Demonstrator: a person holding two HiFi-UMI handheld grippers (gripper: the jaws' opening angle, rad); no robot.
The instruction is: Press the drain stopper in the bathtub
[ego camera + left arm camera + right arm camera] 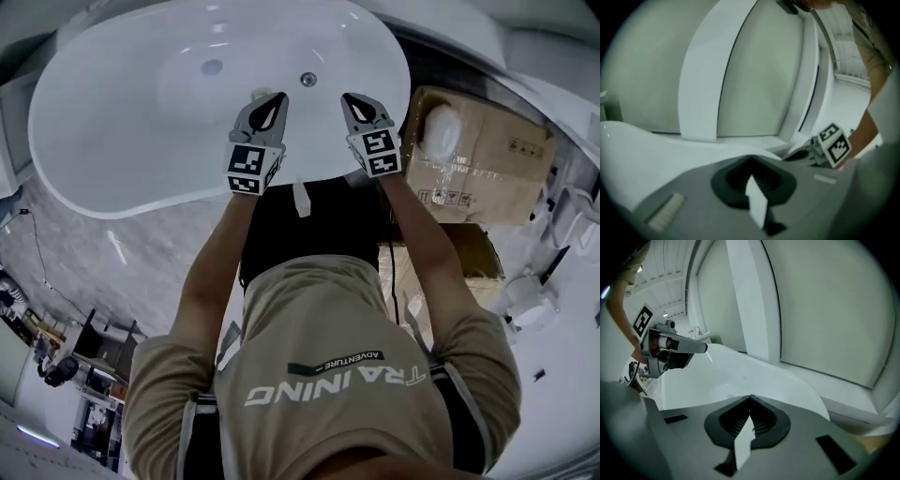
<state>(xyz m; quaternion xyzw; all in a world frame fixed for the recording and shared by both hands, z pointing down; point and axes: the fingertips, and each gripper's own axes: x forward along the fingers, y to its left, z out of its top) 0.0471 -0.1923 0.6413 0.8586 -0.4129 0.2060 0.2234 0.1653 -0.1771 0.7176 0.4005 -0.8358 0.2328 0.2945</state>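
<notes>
Hovering over the white bathtub (103,141), the left gripper (270,103) has its jaws closed tip to tip, with nothing between them. The drain stopper (308,80), a round chrome fitting on the tub floor, lies just beyond and between the two grippers, apart from both. The right gripper (359,103) is likewise fully closed and empty, its tips meeting over the basin.
</notes>
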